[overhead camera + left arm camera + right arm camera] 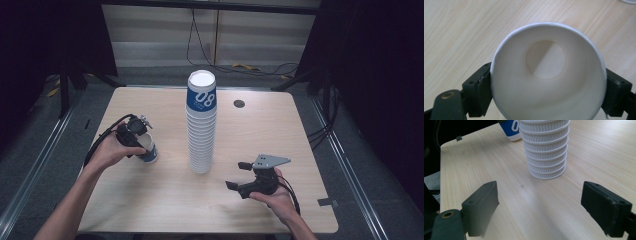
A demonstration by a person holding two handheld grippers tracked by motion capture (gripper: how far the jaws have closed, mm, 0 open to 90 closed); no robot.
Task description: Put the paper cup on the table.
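A tall stack of upturned white paper cups (pixel 201 131), its top cup blue-banded with "08", stands mid-table; its ribbed lower rims (pixel 546 147) are ahead in the right gripper view. My left gripper (pixel 141 144) at the table's left is shut on a single blue-and-white cup (pixel 149 152). In the left gripper view that cup's white open mouth (pixel 547 72) faces the camera, and my left gripper (pixel 549 86) presses it from both sides. My right gripper (pixel 238 175), right of the stack's base, is open; nothing lies between its jaws (pixel 540 205). The held cup (pixel 510 128) shows behind the stack.
The light wooden table (pixel 150 200) has a round dark grommet (pixel 239 103) at its far side and a bit of dark tape (pixel 327 202) near its front right corner. Cables lie on the floor (pixel 260 67) beyond the far edge. Metal rails run along both sides.
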